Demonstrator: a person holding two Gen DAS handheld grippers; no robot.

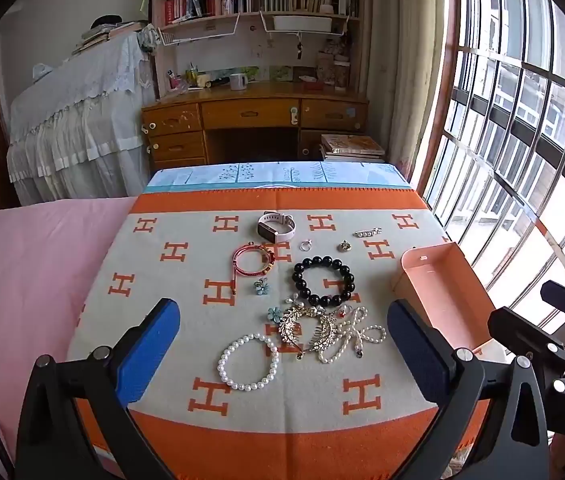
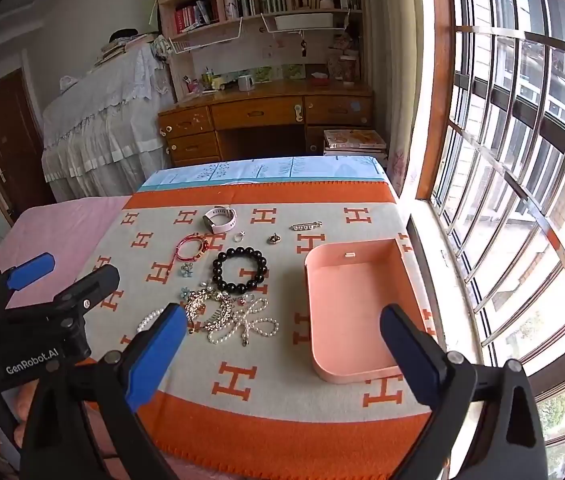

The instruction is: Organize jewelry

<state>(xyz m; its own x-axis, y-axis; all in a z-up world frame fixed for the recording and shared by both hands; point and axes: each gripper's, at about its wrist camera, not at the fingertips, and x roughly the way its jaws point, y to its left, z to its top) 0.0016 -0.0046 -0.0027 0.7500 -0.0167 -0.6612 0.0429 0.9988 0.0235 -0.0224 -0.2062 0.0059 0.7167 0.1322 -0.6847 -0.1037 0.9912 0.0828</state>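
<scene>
Jewelry lies loose on an orange-and-grey H-patterned cloth (image 1: 210,432): a pearl bracelet (image 1: 248,361), a gold comb and pearl necklace tangle (image 1: 324,332), a black bead bracelet (image 1: 323,281), a red cord bracelet (image 1: 253,259), a pale watch (image 1: 276,225), a ring (image 1: 305,245) and a pearl bar pin (image 1: 367,232). An empty pink box (image 2: 352,304) stands to their right. My left gripper (image 1: 282,354) is open above the pearl bracelet. My right gripper (image 2: 282,350) is open between the jewelry and the box.
The cloth covers a small table beside a pink bed (image 1: 22,272). A barred window (image 2: 522,160) runs along the right. A wooden desk (image 1: 254,120) with bookshelves stands behind. A lace-covered piece of furniture (image 1: 78,120) stands at the back left.
</scene>
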